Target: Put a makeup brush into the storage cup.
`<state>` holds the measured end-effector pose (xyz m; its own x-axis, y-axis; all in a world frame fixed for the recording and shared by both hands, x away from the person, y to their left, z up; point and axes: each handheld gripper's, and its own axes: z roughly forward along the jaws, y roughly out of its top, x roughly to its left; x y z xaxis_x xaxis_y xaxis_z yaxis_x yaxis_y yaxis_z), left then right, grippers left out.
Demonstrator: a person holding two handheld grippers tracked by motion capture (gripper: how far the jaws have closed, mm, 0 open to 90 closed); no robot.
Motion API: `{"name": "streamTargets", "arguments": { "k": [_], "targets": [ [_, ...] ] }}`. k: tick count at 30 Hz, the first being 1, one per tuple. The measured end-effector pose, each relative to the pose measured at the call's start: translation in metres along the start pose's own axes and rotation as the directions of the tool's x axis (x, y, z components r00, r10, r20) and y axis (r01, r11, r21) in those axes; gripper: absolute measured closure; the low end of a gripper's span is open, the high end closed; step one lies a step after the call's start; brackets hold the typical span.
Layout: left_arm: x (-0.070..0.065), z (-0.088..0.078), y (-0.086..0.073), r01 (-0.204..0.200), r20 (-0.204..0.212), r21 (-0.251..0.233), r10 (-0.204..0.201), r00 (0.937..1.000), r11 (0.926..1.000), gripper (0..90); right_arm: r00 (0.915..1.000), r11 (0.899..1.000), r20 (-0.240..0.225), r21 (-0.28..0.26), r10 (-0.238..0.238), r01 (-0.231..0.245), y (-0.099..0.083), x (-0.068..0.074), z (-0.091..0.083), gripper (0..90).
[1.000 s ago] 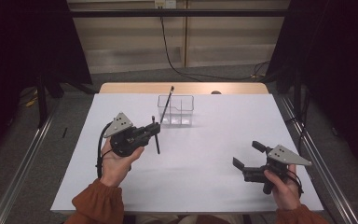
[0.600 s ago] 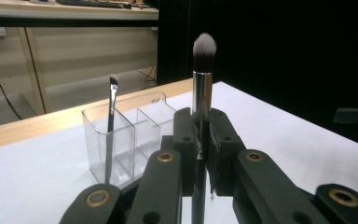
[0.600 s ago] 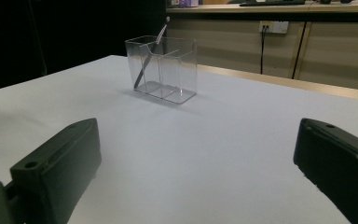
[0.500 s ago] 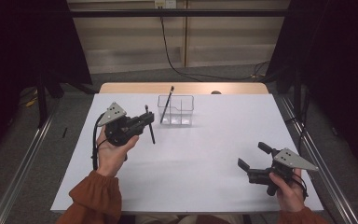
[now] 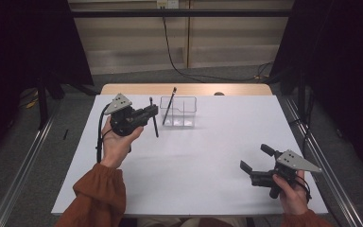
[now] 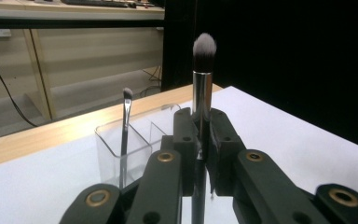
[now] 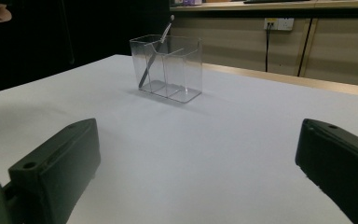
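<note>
Makeup brush (image 6: pixel 201 88) is standing upright, clamped between the closed jaws of the left gripper (image 5: pixel 147 112) in the upper left of the high view, just beside the clear organizer (image 5: pixel 178 111) holding a thinner brush (image 5: pixel 168 106). Right gripper (image 5: pixel 254 162) is hovering lower right over the white counter (image 5: pixel 194 161), jaws spread wide and gripping nothing.

Right gripper (image 7: pixel 200 163) jaws spread wide, nothing between them — just bare white table (image 7: pixel 242 140) underneath. Ahead and slightly left of the jaws, well apart from them: clear compartment box (image 7: pixel 168 67), one thin brush (image 7: pixel 154 53) leaning inside its left section — tip poking above the rim.
</note>
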<state>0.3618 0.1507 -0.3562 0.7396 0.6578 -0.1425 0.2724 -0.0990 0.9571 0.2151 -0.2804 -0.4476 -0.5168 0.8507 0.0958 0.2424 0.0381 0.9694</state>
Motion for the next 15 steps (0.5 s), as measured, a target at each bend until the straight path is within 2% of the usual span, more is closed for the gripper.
{"name": "streamTargets", "arguments": {
  "k": [6, 9, 11, 13, 15],
  "targets": [
    [0.002, 0.008, 0.011, -0.011, -0.011, -0.007, 0.011, 0.9999, 0.9999, 83.7, 1.0, 1.0, -0.004, -0.001, 0.0, 0.0, 0.0, 0.0, 0.0, 0.0],
    [0.004, 0.012, 0.015, 0.005, -0.01, -0.018, -0.005, 0.9999, 0.9998, 83.7, 1.0, 1.0, -0.007, 0.001, 0.002, -0.002, 0.0, 0.001, 0.0, 0.0],
    [0.004, 0.013, 0.018, -0.012, -0.026, -0.023, 0.011, 0.9996, 0.9997, 83.7, 1.0, 1.0, -0.009, -0.004, 0.001, -0.001, 0.0, 0.001, 0.0, 0.0],
    [0.004, 0.016, 0.021, 0.001, -0.021, -0.03, -0.002, 0.9998, 0.9995, 83.7, 0.9999, 1.0, -0.011, -0.002, 0.002, -0.002, 0.0, 0.001, 0.0, 0.0],
    [0.005, 0.019, 0.026, -0.008, -0.033, -0.031, 0.007, 0.9994, 0.9995, 83.7, 0.9999, 1.0, -0.013, -0.002, 0.0, 0.0, 0.0, 0.001, 0.0, 0.0]
  ]
}}
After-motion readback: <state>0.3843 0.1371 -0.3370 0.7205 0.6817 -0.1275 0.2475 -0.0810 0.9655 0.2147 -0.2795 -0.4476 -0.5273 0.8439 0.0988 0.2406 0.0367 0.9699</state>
